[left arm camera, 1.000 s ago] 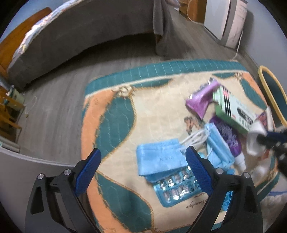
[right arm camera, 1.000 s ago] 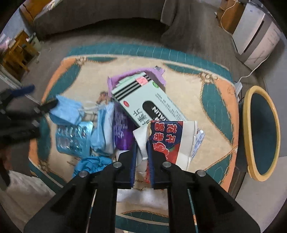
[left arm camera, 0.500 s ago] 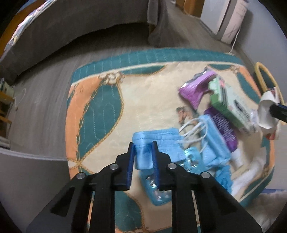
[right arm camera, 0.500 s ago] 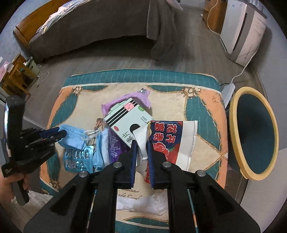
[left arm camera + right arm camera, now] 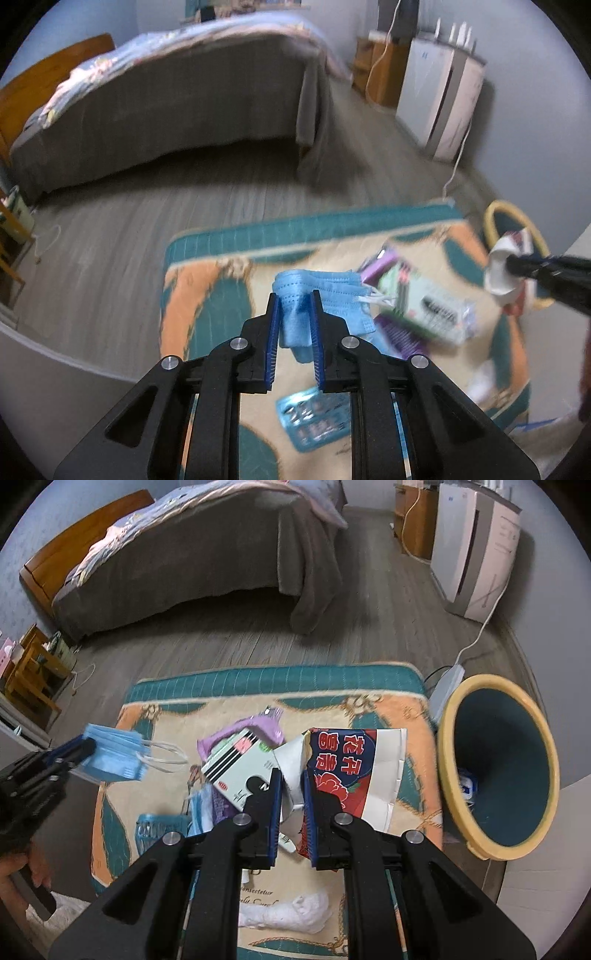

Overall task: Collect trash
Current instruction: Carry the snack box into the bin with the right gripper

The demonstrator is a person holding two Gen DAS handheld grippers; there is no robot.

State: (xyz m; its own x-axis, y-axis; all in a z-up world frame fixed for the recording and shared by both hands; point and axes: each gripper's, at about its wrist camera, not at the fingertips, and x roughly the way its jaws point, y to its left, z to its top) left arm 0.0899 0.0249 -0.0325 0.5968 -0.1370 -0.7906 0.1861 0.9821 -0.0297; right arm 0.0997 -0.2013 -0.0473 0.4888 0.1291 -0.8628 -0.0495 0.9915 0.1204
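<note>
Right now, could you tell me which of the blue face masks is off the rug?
The blue mask pinched in the left gripper, ear loops dangling. The other blue mask lies on the rug beside the purple pouch.

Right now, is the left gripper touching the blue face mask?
Touching. The left wrist view shows the left gripper with both pads pressed on the bunched blue face mask, which hangs clear of the rug.
</note>
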